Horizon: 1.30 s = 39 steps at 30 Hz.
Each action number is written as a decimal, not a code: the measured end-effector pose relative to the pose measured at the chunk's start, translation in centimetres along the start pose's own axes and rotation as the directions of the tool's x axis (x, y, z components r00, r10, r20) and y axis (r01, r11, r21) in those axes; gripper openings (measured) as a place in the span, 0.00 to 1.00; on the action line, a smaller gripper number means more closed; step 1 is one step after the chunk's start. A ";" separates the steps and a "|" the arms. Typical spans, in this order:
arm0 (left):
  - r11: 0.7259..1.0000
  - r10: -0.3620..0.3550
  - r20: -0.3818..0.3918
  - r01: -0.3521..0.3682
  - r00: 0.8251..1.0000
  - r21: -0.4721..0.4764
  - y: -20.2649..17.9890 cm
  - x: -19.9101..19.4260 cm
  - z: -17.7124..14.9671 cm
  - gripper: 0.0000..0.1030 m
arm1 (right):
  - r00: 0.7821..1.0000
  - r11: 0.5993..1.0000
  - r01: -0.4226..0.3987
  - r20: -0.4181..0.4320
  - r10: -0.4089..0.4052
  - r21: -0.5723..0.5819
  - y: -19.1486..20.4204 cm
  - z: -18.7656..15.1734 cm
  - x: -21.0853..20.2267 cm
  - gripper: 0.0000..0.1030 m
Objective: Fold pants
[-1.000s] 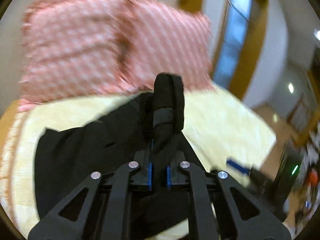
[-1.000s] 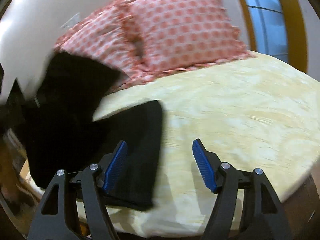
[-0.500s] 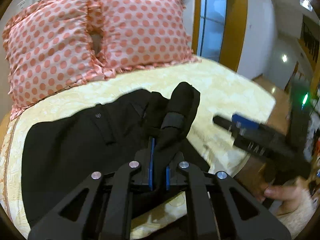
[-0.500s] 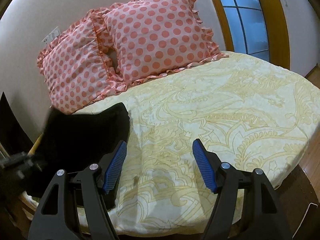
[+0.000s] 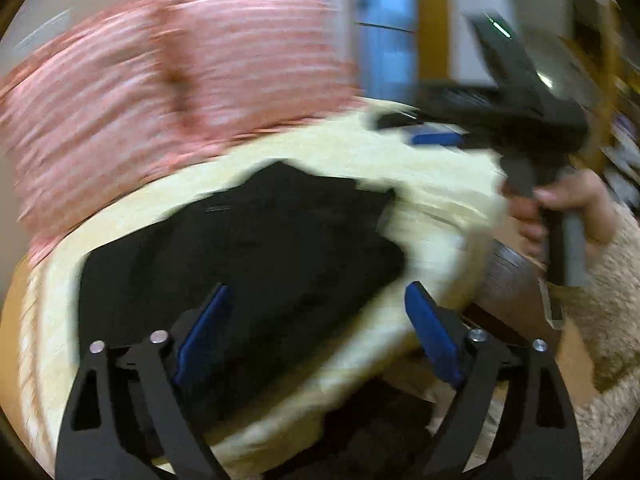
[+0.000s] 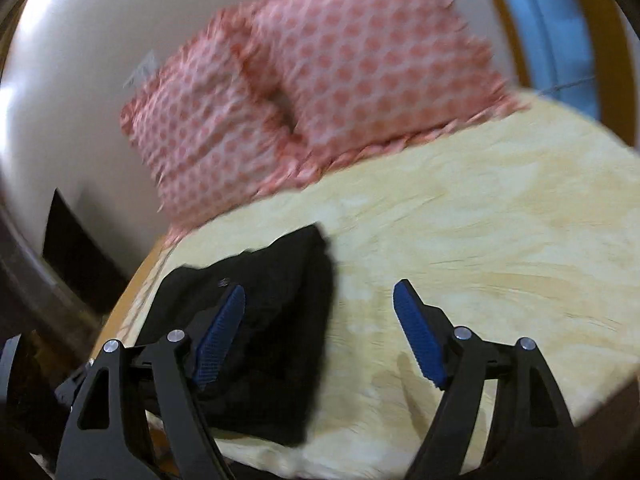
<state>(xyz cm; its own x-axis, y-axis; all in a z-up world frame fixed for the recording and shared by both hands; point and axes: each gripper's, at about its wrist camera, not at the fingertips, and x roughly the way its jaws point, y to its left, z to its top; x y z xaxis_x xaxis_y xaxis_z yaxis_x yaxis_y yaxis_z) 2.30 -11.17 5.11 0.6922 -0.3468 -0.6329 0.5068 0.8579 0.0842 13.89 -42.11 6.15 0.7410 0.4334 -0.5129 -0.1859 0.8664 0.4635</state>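
Pants: the black pants (image 5: 248,248) lie in a compact dark bundle on the yellow bedspread (image 5: 436,184), toward its near edge at the 7 o'clock part of the bed in the right wrist view; layers appear stacked, outline roughly rectangular; both views are motion-blurred, so creases and hems cannot be made out
Contact: no gripper holds the cloth; whether a fingertip brushes it cannot be told through the blur
Left gripper: the left gripper (image 5: 316,332) stands wide, blue pads well apart, empty; the bundle sits ahead at 12 o'clock, and the left finger overlaps it in view
Right gripper: the right gripper (image 6: 318,330) is likewise spread wide and empty; pants at its 10 o'clock, bare bedspread between and ahead of the fingers; seen from the left wrist view it hangs above the bed at 2 o'clock, held by the person's right hand (image 5: 568,208)
Surroundings: two pink dotted pillows (image 6: 320,88) stand against the wall at 12 o'clock, apart from the pants; window (image 6: 548,28) at 1 o'clock
Step in hand, judged: a fold appears laid down and let go; task looks well advanced, possibly complete
Next move, judged: either a final halving, needing both grippers to pinch one short edge and carry it over, or a light pressing flat; check edges align
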 end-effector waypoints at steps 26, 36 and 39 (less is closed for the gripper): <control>0.956 0.207 -0.040 -0.211 0.977 -0.203 8.6 -0.9 -5.8 0.94 | 0.962 0.984 0.049 -0.259 -0.092 -0.169 3.5 -4.1 5.2 0.41; 0.957 0.157 -0.067 -0.168 0.985 -0.235 9.0 -0.4 -6.5 0.94 | 0.977 0.971 0.070 -0.180 -0.113 -0.229 5.0 -6.4 2.1 0.16; 0.957 0.130 -0.097 -0.150 0.987 -0.248 9.2 0.5 -7.1 0.94 | 0.979 0.968 0.097 -0.151 -0.134 -0.230 4.6 -7.0 2.1 0.24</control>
<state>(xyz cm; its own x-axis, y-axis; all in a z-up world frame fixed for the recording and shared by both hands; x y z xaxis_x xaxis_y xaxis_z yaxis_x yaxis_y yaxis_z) 3.68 -0.72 0.06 0.6992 -0.1944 -0.6880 0.2540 0.9671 -0.0151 10.07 -35.52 2.16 0.6534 0.3458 -0.6734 -0.2566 0.9381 0.2327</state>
